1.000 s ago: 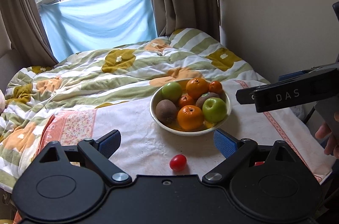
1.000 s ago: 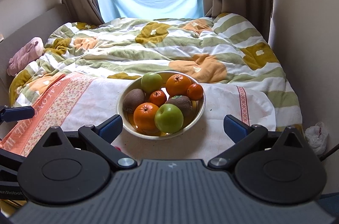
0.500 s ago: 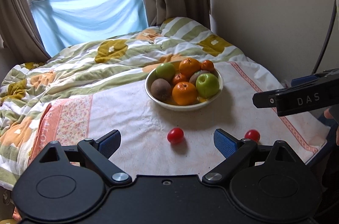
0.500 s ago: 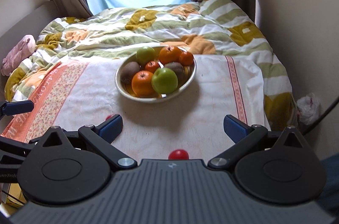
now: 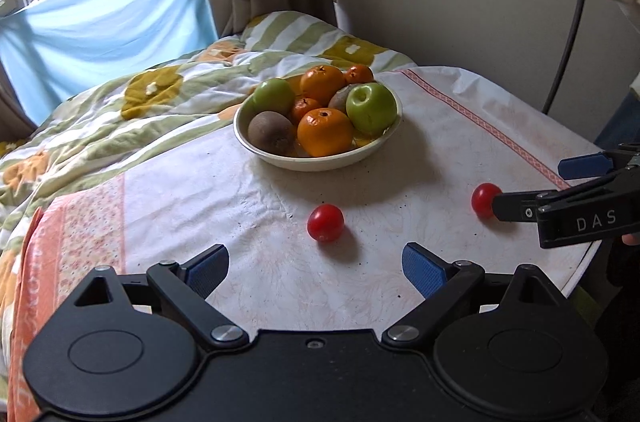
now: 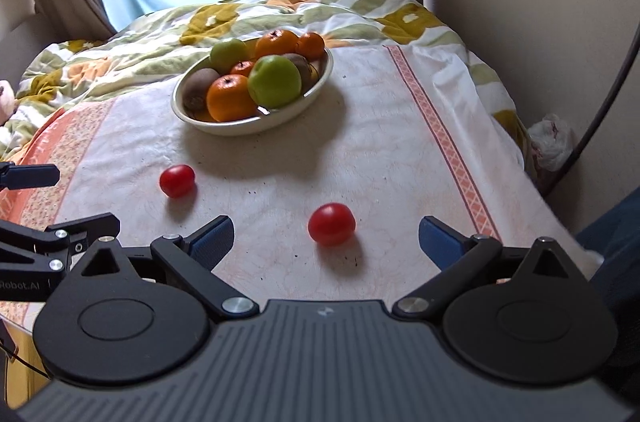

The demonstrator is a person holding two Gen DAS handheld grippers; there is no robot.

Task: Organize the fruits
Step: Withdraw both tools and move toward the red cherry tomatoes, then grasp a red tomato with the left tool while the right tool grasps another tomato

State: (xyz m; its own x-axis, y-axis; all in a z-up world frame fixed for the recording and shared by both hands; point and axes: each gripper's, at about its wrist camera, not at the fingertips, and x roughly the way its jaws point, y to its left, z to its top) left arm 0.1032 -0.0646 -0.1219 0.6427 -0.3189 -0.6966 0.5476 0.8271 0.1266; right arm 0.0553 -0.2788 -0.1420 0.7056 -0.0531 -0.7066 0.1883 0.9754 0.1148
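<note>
A cream bowl point(image 5: 320, 164) holds green apples, oranges and kiwis on the white cloth. Two red tomatoes lie loose in front of it. My left gripper point(image 5: 316, 262) hovers just short of the left tomato point(image 5: 325, 222); its jaws are wide and closing slightly, with nothing between them. My right gripper point(image 6: 326, 236) is open, and the right tomato point(image 6: 331, 224) shows between its fingertips, untouched. Each gripper appears in the other's view: the right gripper point(image 5: 528, 187) beside the right tomato point(image 5: 484, 200), the left gripper point(image 6: 88, 199) near the left tomato point(image 6: 177, 180).
The cloth-covered table point(image 6: 400, 150) butts against a bed with a flowered quilt point(image 5: 120, 110). A wall and a dark cable point(image 6: 612, 94) stand on the right, with a plastic bag point(image 6: 552, 142) on the floor. The table's rounded front edge point(image 5: 576, 274) is near.
Both grippers have sunk and tipped down toward the table. The two tomatoes have come fully into view and now sit close to the fingertips; the bowl has shifted up in both views.
</note>
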